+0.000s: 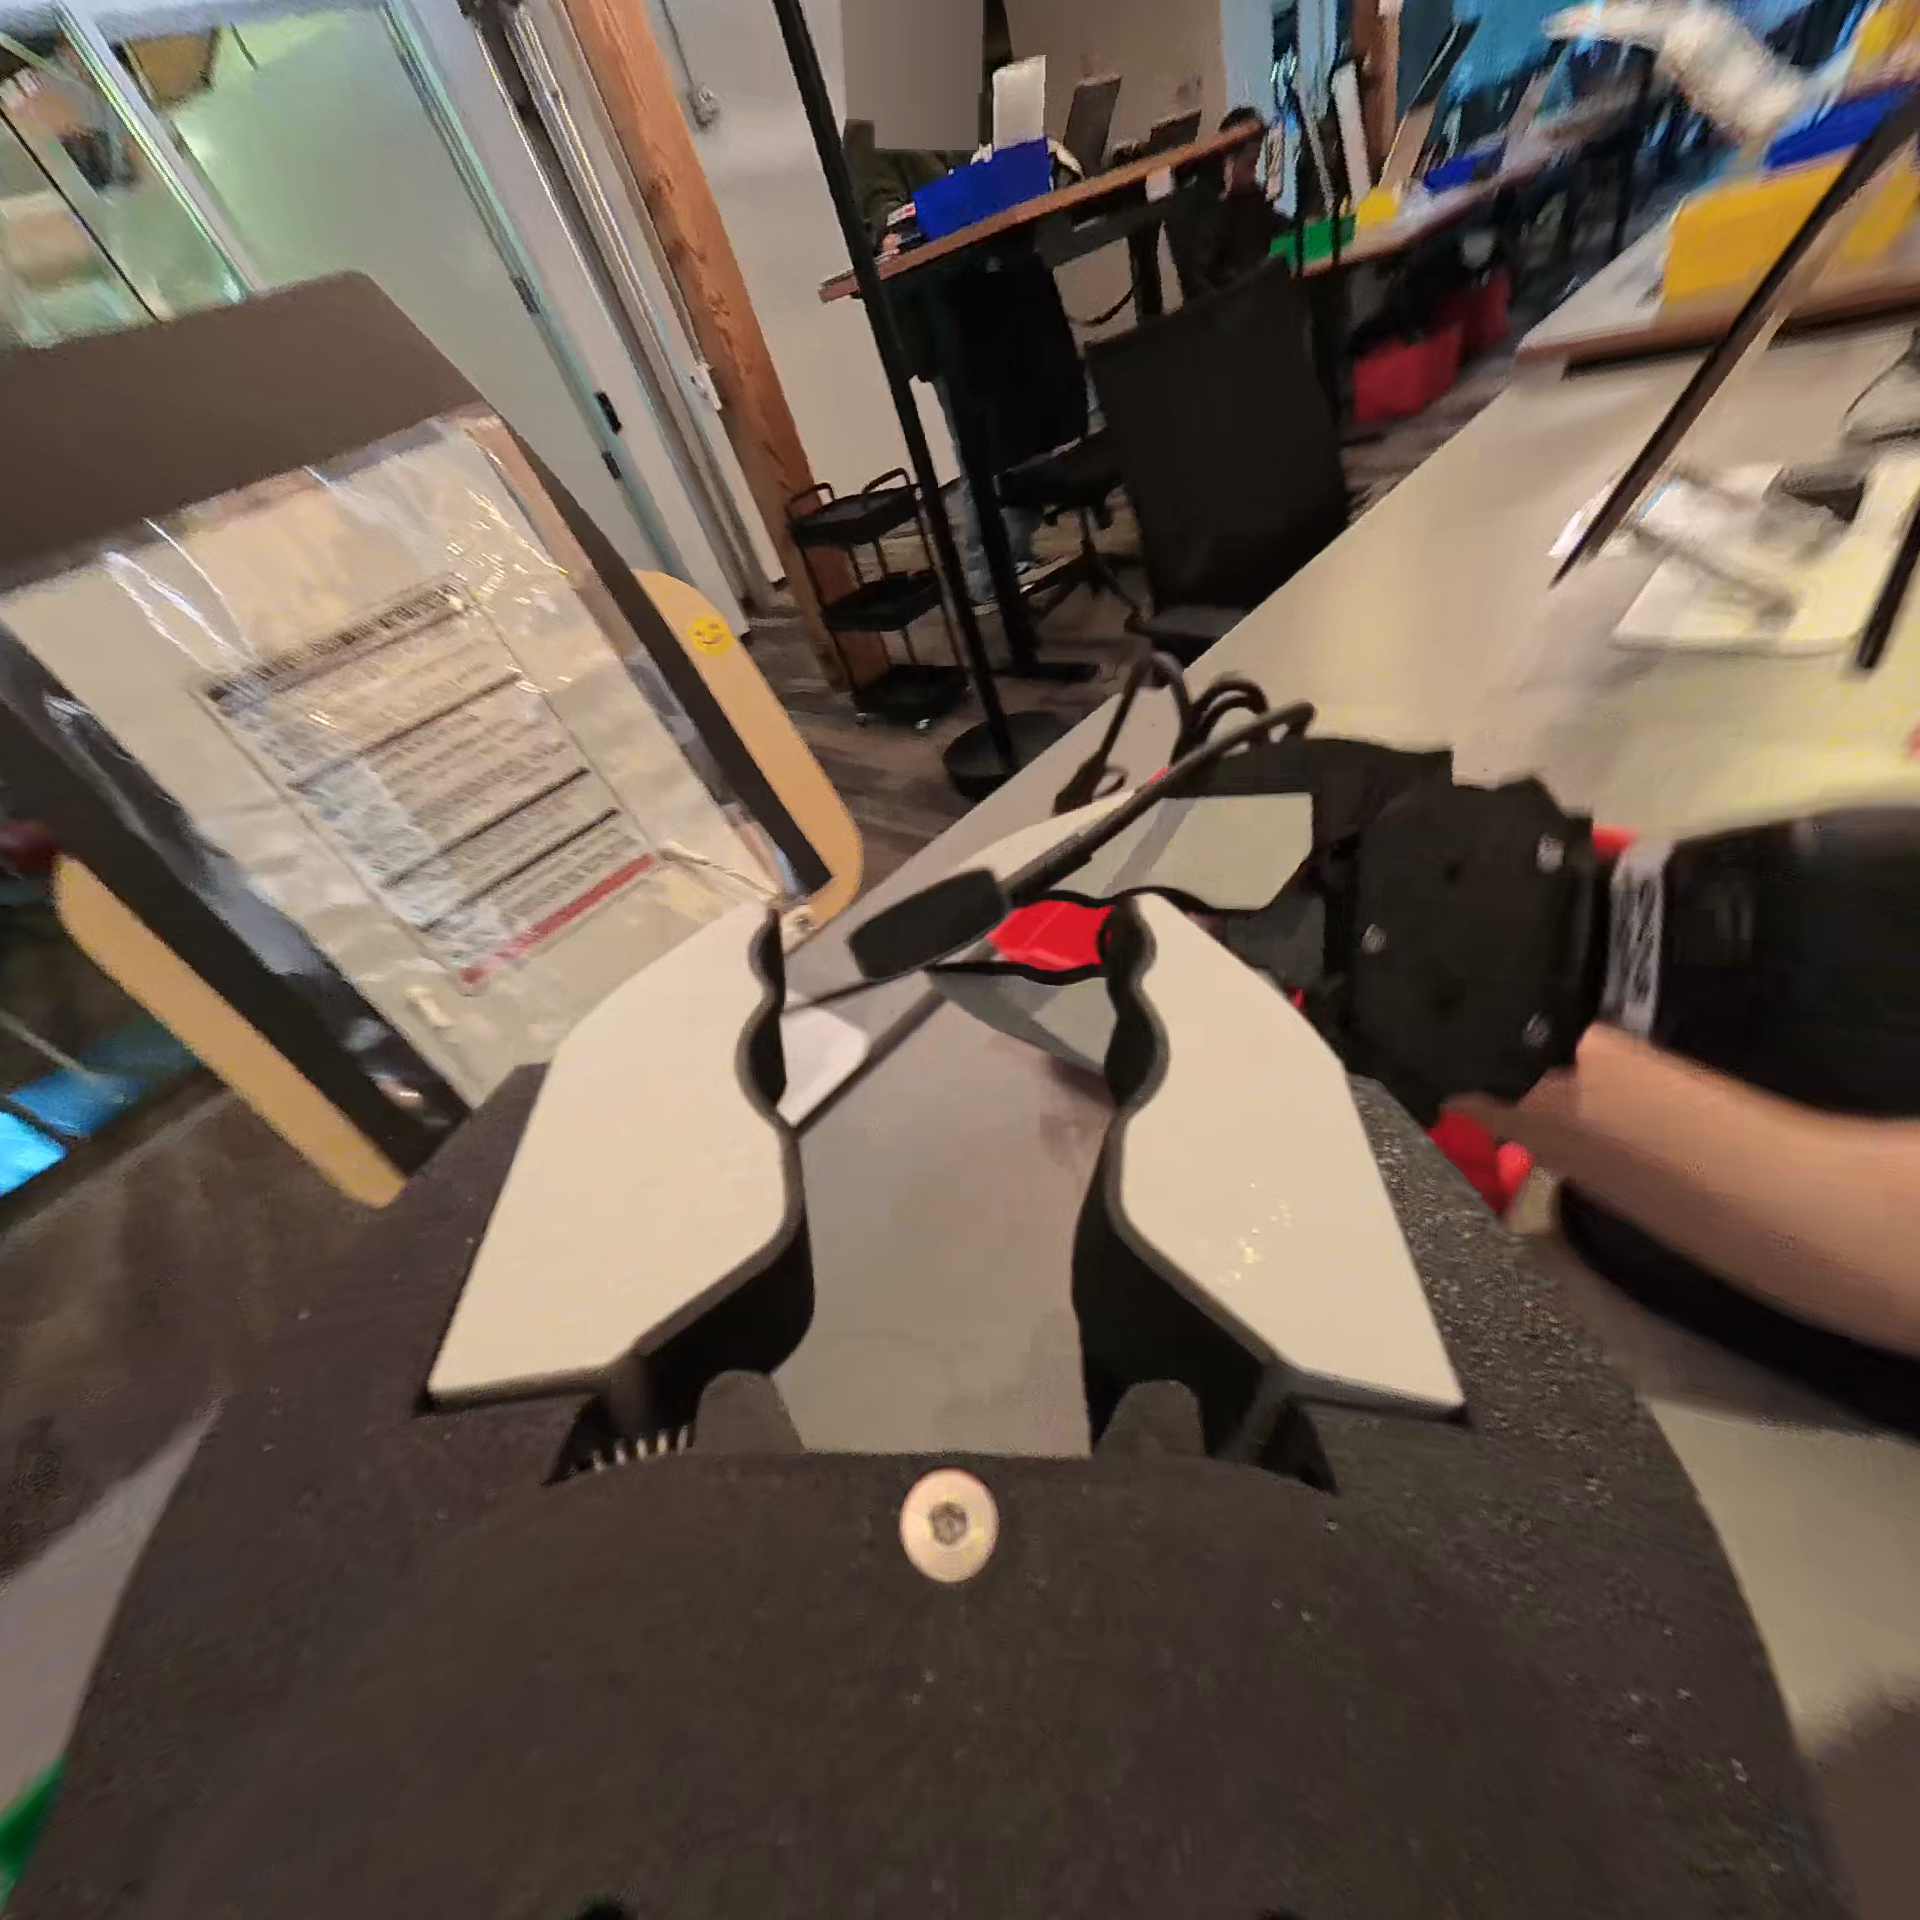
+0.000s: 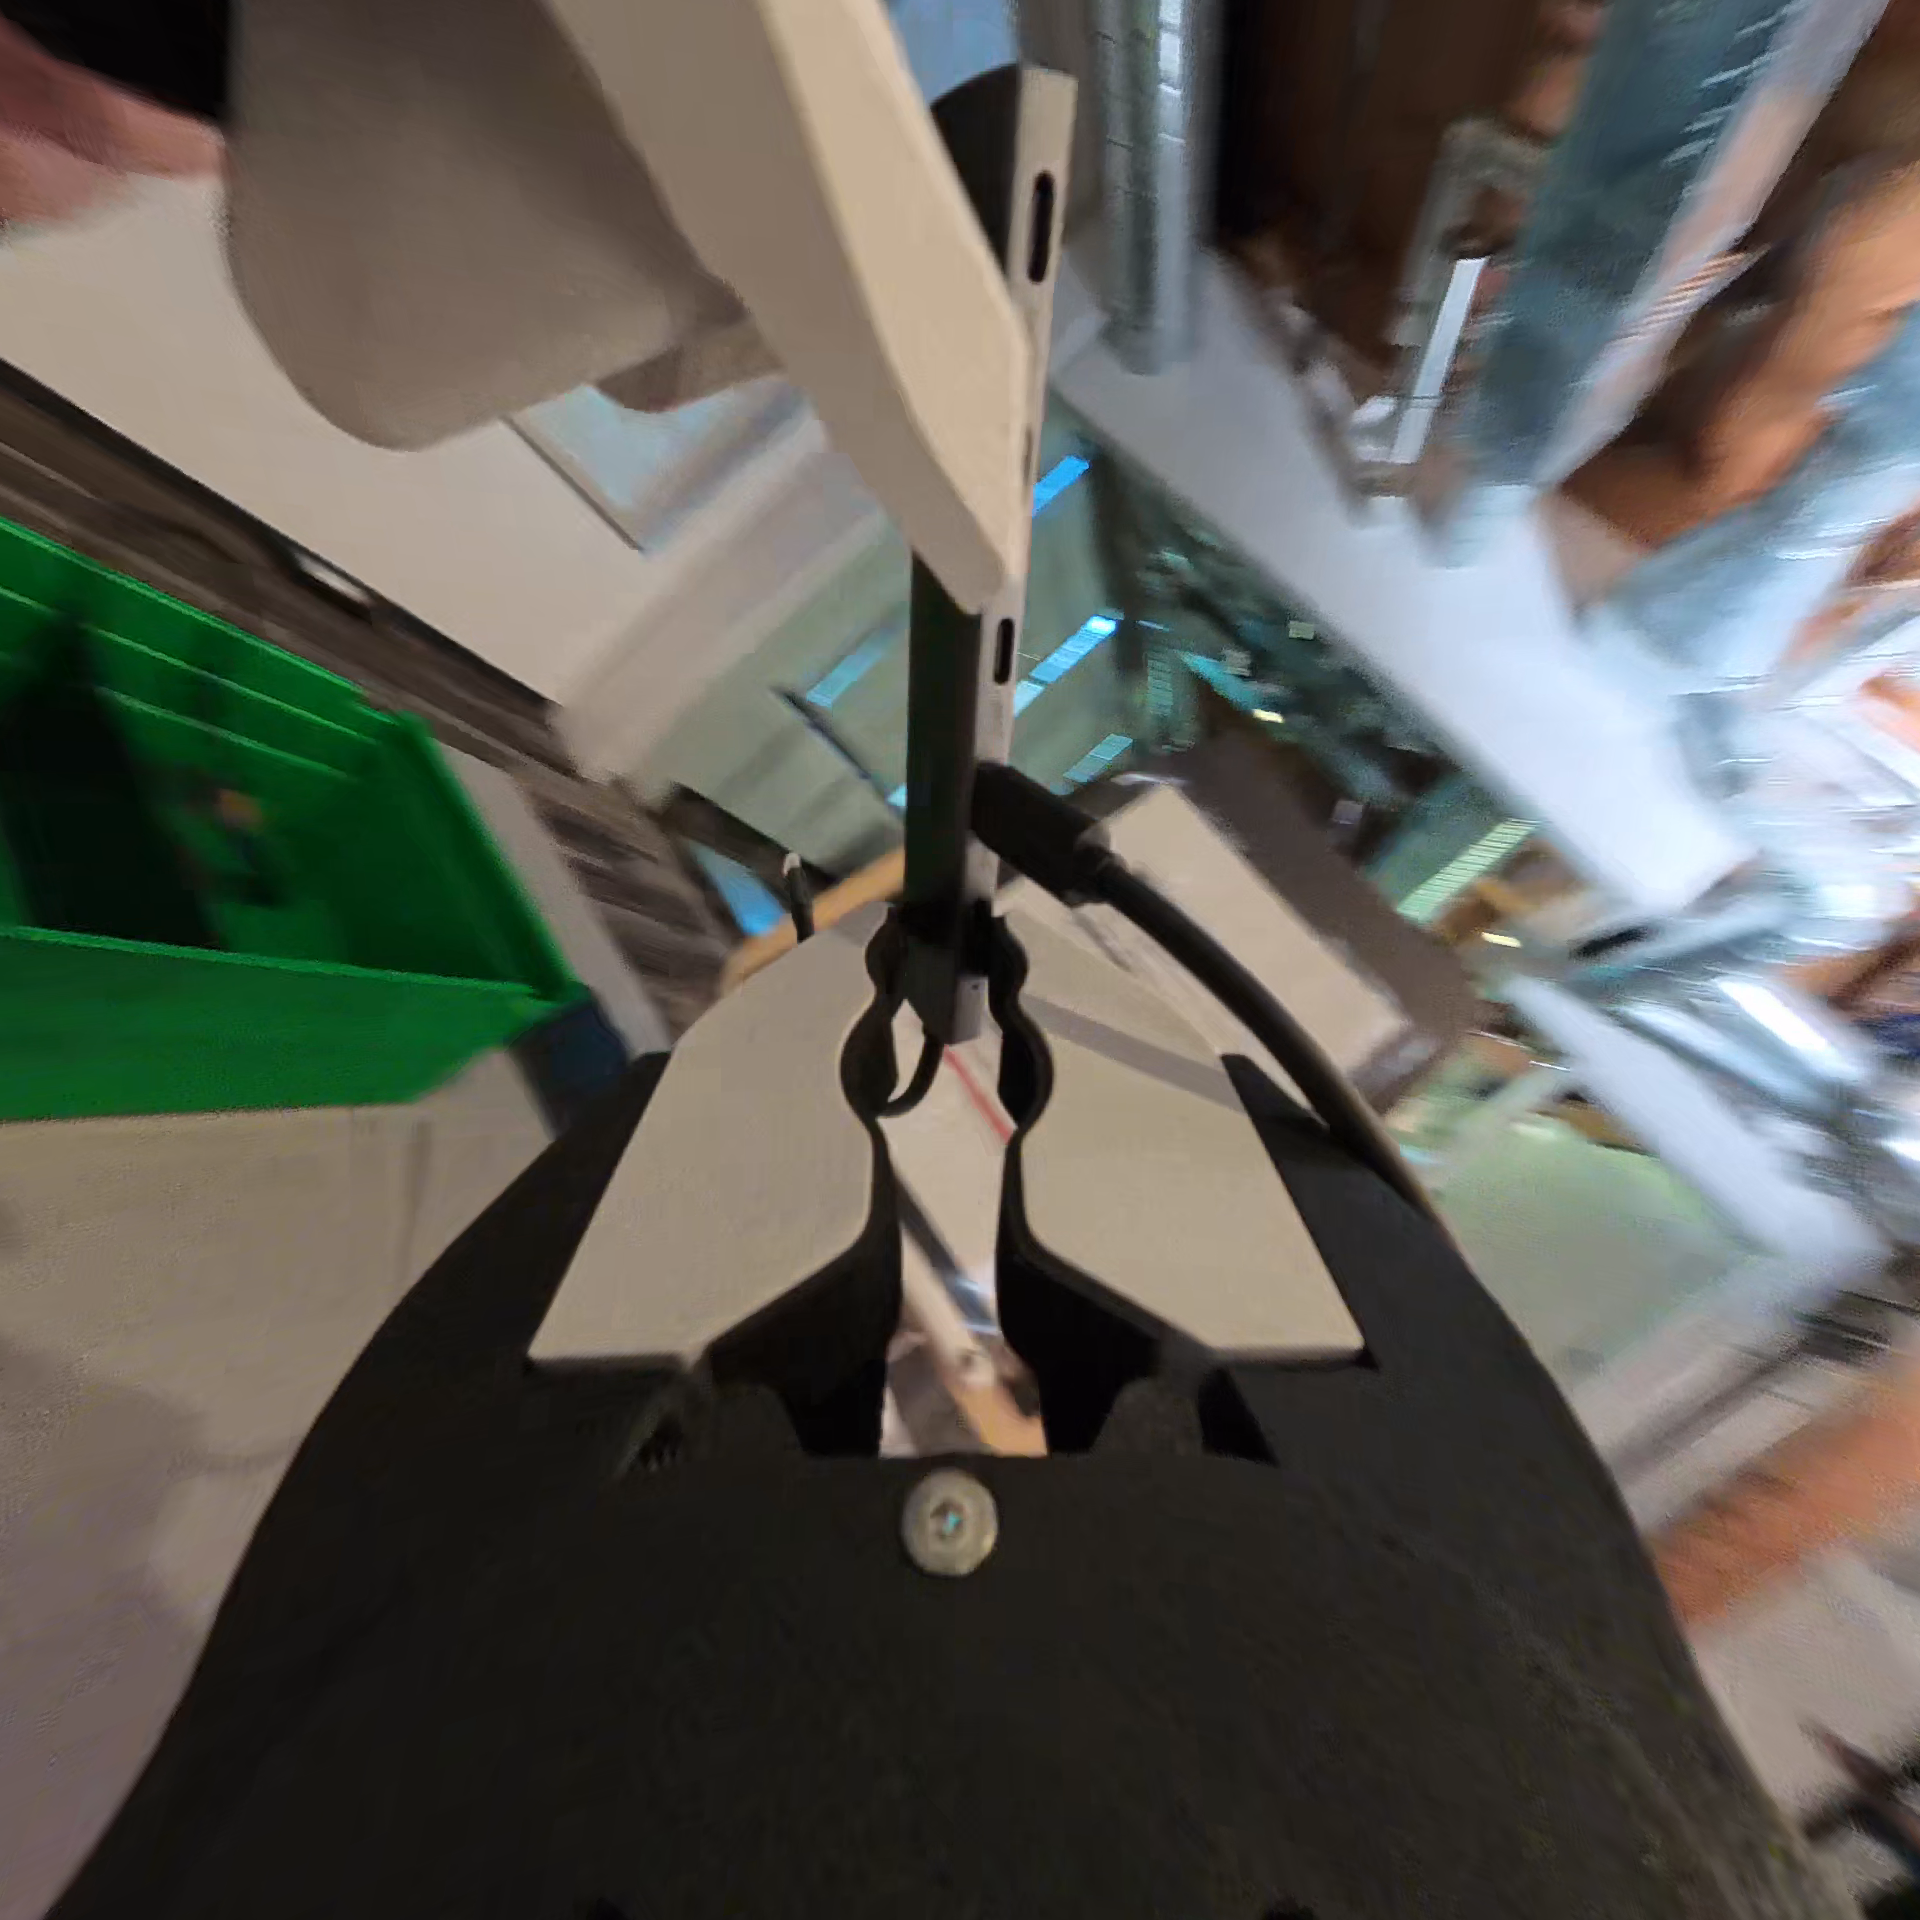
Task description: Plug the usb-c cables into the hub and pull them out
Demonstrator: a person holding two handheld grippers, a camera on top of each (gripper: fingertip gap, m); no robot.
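Observation:
The grey hub (image 2: 987, 727) stands edge-on in the right wrist view, with empty USB-C ports along its side. My right gripper (image 2: 951, 977) is shut on its near end. A black USB-C plug (image 2: 1029, 821) sits in the hub's side just above the fingers, and its cable (image 2: 1247, 1018) trails down to the right. In the left wrist view my left gripper (image 1: 951, 956) is open over the hub's flat face (image 1: 935, 1164). The black plug (image 1: 925, 920) lies between its fingertips, untouched. The right gripper (image 1: 1060, 914) comes in from the right. One left finger (image 2: 831, 312) lies beside the hub.
A green crate (image 2: 208, 883) stands at the left. A pale table (image 1: 1455, 644) runs back to the right, with white items on it. A board with a plastic-covered sheet (image 1: 416, 727) stands at the left. A person's forearm (image 1: 1714, 1143) enters from the right. A black pole (image 1: 883, 364) and an office chair (image 1: 1226, 447) stand behind.

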